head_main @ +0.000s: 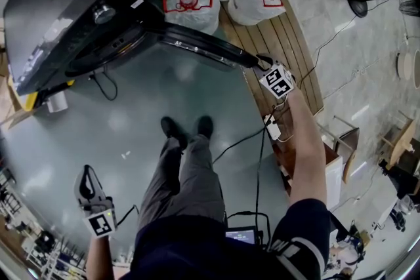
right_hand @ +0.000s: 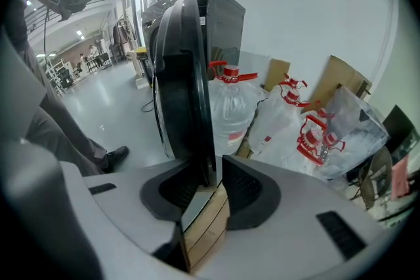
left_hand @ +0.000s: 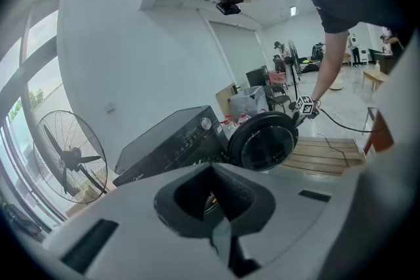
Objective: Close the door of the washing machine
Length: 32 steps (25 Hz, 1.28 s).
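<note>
A black washing machine [head_main: 65, 16] stands at the upper left of the head view, its round door [head_main: 197, 46] swung wide open to the right. My right gripper [head_main: 266, 64] is at the door's far edge. In the right gripper view the door's rim [right_hand: 187, 82] stands between the jaws, close against the left pad, with a thin gap showing before the right pad [right_hand: 246, 190]. My left gripper [head_main: 86, 181] hangs low at the left, far from the machine, jaws together and holding nothing. In the left gripper view the machine [left_hand: 170, 141] and door [left_hand: 264, 141] appear in the distance.
Large water bottles in white bags [head_main: 190, 3] sit behind the door on a wooden pallet [head_main: 289, 42]. Cables [head_main: 259, 160] run across the grey floor by the person's feet [head_main: 187, 128]. A standing fan [left_hand: 69, 157] is beside the machine.
</note>
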Available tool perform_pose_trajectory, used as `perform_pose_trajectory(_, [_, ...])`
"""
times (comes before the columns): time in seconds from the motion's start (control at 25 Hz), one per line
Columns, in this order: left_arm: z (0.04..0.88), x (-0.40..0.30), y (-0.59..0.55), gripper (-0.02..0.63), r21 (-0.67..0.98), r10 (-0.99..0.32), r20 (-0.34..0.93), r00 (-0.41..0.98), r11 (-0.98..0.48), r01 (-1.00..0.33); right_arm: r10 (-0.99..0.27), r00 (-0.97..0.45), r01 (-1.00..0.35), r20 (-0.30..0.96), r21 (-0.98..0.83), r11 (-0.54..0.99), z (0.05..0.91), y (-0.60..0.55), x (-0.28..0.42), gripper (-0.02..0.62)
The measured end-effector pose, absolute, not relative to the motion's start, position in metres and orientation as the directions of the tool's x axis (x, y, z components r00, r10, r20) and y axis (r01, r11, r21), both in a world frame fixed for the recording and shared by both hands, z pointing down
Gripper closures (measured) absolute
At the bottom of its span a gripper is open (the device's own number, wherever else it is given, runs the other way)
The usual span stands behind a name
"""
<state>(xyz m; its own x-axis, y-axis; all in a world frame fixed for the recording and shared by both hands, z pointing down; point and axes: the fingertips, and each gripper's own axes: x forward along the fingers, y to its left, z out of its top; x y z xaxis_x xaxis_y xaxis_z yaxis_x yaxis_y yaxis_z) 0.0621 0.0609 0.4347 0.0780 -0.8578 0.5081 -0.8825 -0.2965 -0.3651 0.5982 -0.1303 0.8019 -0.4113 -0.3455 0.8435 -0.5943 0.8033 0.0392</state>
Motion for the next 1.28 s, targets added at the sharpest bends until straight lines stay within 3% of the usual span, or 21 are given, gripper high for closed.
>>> perform_pose_trajectory(0.16, [0.438,0.061,0.062,0.581,-0.364,-0.857,0.511,0.071,-0.290,-0.885,-0.329,-0.419,-0.582,0.846,0.027,0.812,0.805,-0.129,0.595,0.503])
perform_pose_trajectory(1.28, [0.448,0.056,0.066,0.581,-0.351,-0.859,0.509,0.059,-0.270,-0.897,-0.350,-0.395,-0.615,0.849,0.038,0.787,0.808,-0.100,0.579,0.511])
